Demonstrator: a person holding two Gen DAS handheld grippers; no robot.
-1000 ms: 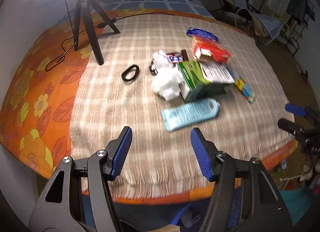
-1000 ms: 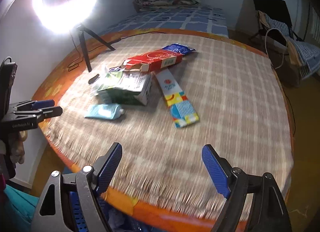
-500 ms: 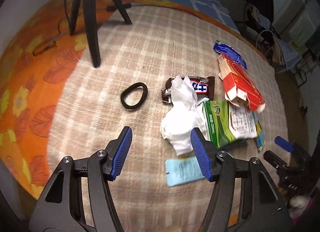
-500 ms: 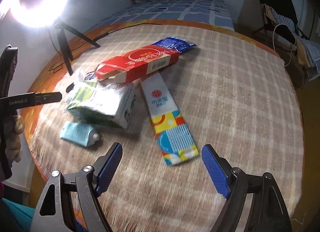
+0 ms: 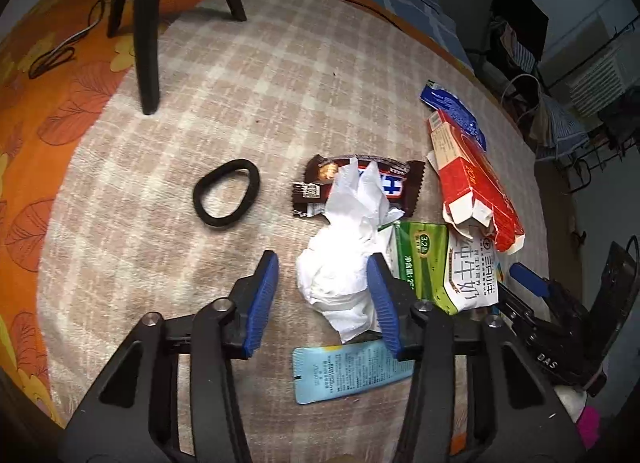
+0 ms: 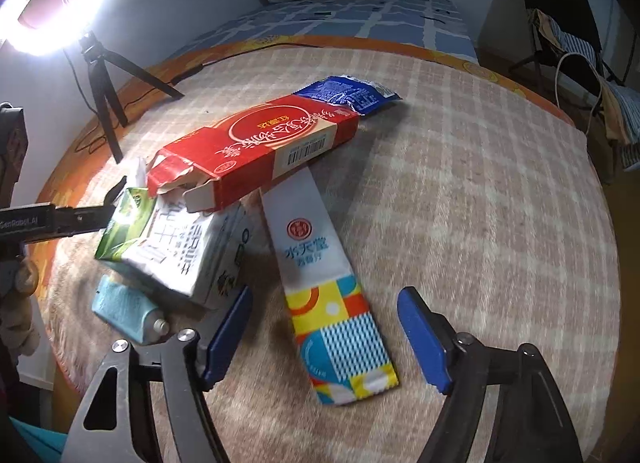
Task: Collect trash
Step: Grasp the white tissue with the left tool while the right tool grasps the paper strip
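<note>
Trash lies on a checked cloth (image 5: pixel 248 75). In the left wrist view my left gripper (image 5: pixel 324 271) is open around a crumpled white tissue (image 5: pixel 340 259), its right finger at the tissue's edge. Past the tissue lie a brown candy wrapper (image 5: pixel 320 191), a green-white milk carton (image 5: pixel 452 267), a red box (image 5: pixel 476 179), a blue wrapper (image 5: pixel 452 107) and a light-blue tube (image 5: pixel 340 371). In the right wrist view my right gripper (image 6: pixel 324 315) is open, low over a long white and colourful packet (image 6: pixel 320 275). The carton (image 6: pixel 180 247), red box (image 6: pixel 256 147) and tube (image 6: pixel 128 315) lie to its left.
A black hair band (image 5: pixel 226 197) lies left of the tissue. A tripod leg (image 5: pixel 146 27) and cable stand at the back left, under a ring light (image 6: pixel 44 11). The orange flowered bed edge (image 5: pixel 24 167) runs along the left. A chair with clothes (image 6: pixel 568 43) stands far right.
Both grippers have moved forward and down toward the trash. The left one now brackets the tissue; the right one is closer over the long packet. Both stay open.
</note>
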